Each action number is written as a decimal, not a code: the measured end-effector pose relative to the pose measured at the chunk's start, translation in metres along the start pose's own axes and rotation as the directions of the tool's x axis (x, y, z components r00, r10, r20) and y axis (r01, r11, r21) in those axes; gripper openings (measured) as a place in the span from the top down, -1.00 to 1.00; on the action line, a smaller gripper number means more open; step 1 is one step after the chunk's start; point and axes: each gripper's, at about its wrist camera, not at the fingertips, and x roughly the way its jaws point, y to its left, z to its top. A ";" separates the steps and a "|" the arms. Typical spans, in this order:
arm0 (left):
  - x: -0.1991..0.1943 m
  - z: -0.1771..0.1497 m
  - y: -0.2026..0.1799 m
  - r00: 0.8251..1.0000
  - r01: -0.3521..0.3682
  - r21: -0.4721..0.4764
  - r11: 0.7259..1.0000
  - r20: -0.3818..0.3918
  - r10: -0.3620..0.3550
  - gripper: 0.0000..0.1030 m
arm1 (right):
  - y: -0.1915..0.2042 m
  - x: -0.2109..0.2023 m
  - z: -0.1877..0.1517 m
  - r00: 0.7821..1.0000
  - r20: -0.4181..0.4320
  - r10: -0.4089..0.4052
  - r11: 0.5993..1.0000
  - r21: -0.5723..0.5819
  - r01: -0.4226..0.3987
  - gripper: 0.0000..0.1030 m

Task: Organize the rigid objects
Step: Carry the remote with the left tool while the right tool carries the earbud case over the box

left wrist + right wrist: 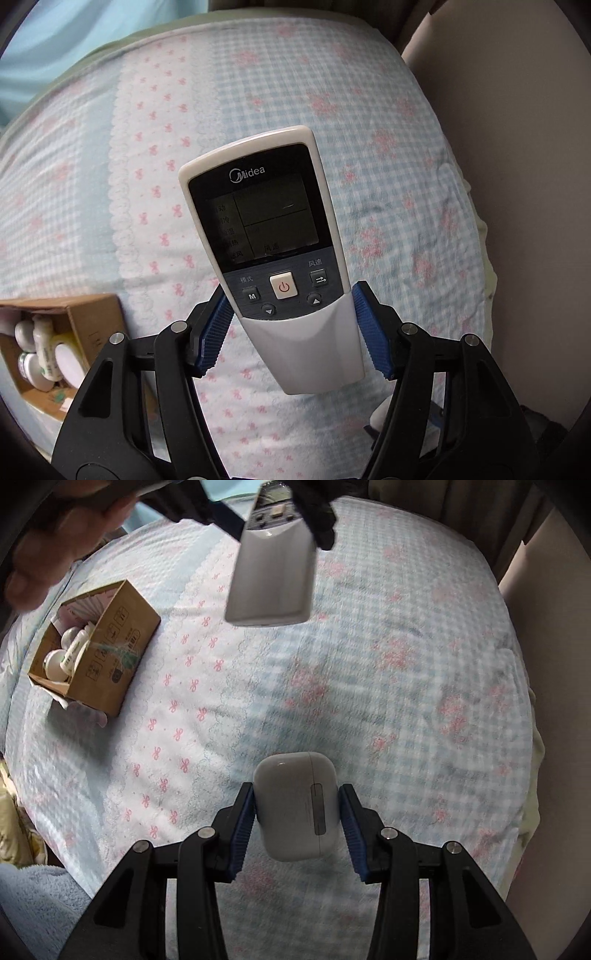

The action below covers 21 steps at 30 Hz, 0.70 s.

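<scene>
My left gripper is shut on a white Midea air-conditioner remote and holds it above the bed, screen up. The remote also shows in the right wrist view, high at the top, with the left gripper's fingers around it. My right gripper is shut on a white earbuds case and holds it above the bedspread. A cardboard box with several white bottles inside lies on the bed at the left; it also shows in the left wrist view, at the lower left.
The bed is covered by a blue checked bedspread with pink bows. A beige wall or headboard runs along the right side. A light blue fluffy blanket lies at the lower left. A hand shows at the upper left.
</scene>
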 end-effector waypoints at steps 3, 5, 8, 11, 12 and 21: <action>-0.026 -0.016 0.017 0.999 -0.004 -0.011 1.000 0.035 0.004 -0.18 | 0.017 -0.011 0.008 1.000 0.025 -0.003 0.999 0.038 0.003 0.19; -0.046 -0.027 0.034 0.998 -0.007 -0.020 1.000 0.057 0.008 -0.18 | 0.026 -0.024 0.013 0.999 0.042 -0.004 0.999 0.048 0.002 0.19; -0.070 -0.046 0.062 0.997 -0.005 -0.046 0.999 0.079 0.008 -0.18 | 0.040 -0.047 0.024 0.998 0.065 -0.004 0.998 0.062 0.000 0.19; -0.094 -0.067 0.093 0.996 -0.004 -0.073 0.997 0.094 0.010 -0.18 | 0.059 -0.067 0.037 0.996 0.094 0.013 0.996 0.086 -0.021 0.19; -0.102 -0.074 0.105 0.995 -0.002 -0.082 0.997 0.098 0.010 -0.18 | 0.067 -0.072 0.042 0.994 0.104 0.016 0.996 0.091 -0.026 0.19; -0.154 -0.126 0.222 0.991 -0.006 -0.161 0.987 0.129 0.027 -0.18 | 0.159 -0.100 0.086 0.983 0.164 0.076 0.990 0.102 -0.094 0.19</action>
